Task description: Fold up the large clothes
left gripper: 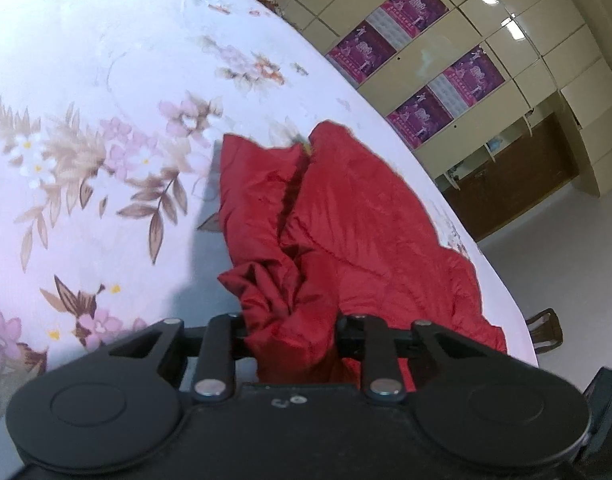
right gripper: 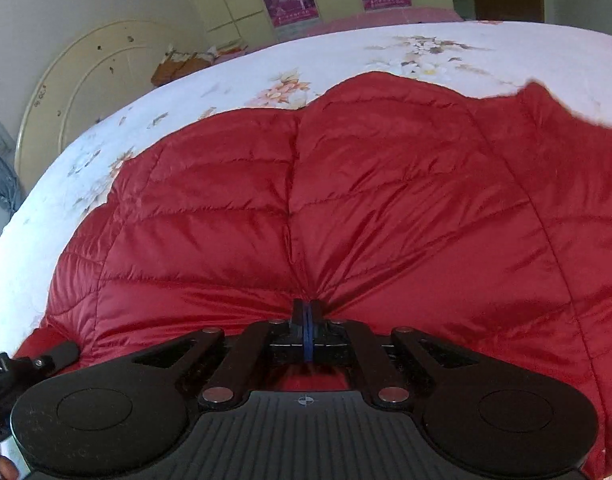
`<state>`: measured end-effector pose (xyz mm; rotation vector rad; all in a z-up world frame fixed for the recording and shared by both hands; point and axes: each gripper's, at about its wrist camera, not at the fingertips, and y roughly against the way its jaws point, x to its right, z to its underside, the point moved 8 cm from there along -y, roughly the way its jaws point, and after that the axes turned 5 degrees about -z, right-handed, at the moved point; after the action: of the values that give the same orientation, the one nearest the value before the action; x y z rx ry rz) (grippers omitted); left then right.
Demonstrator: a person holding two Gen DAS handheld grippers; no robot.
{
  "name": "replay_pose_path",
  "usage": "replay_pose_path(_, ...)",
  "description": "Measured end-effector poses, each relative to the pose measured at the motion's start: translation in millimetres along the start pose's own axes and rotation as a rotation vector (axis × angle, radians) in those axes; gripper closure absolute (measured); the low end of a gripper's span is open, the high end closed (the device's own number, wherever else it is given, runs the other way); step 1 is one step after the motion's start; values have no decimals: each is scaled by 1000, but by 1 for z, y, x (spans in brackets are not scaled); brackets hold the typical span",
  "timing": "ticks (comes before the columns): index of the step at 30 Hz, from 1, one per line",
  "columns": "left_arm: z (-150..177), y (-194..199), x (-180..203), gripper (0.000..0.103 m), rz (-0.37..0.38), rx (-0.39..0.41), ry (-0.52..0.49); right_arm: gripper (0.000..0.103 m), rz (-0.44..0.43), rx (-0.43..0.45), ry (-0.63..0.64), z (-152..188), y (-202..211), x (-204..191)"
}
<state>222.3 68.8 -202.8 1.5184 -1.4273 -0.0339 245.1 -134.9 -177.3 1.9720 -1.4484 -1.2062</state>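
Observation:
A large red quilted jacket (right gripper: 346,200) lies spread on a floral bed sheet (right gripper: 346,56). My right gripper (right gripper: 306,312) is shut on a pinch of its near edge, and the fabric puckers toward the fingers. In the left wrist view the same red jacket (left gripper: 346,216) hangs bunched and lifted over the floral bed sheet (left gripper: 86,100). My left gripper (left gripper: 292,332) is shut on a gathered fold of it. The fingertips are hidden by the cloth.
The bed edge curves along the right in the left wrist view, with floor (left gripper: 566,248) and a wooden chair (left gripper: 546,328) beyond. Cream cabinets with purple posters (left gripper: 418,4) stand behind. A cream headboard (right gripper: 82,80) stands at the left in the right wrist view.

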Motion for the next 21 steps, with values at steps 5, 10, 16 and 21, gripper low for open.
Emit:
replay_pose_path(5, -13, 31, 51, 80, 73, 110, -178, 103, -2, 8, 1, 4, 1, 0)
replay_pose_path(10, -17, 30, 65, 80, 29, 116, -258, 103, -45, 54, -88, -8, 53, -4)
replay_pose_path(16, -15, 34, 77, 80, 17, 113, -331, 103, -90, -31, -160, 22, 80, 1)
replay_pose_path(21, -5, 44, 102, 80, 47, 123, -457, 103, -76, -62, -140, 41, 45, 8)
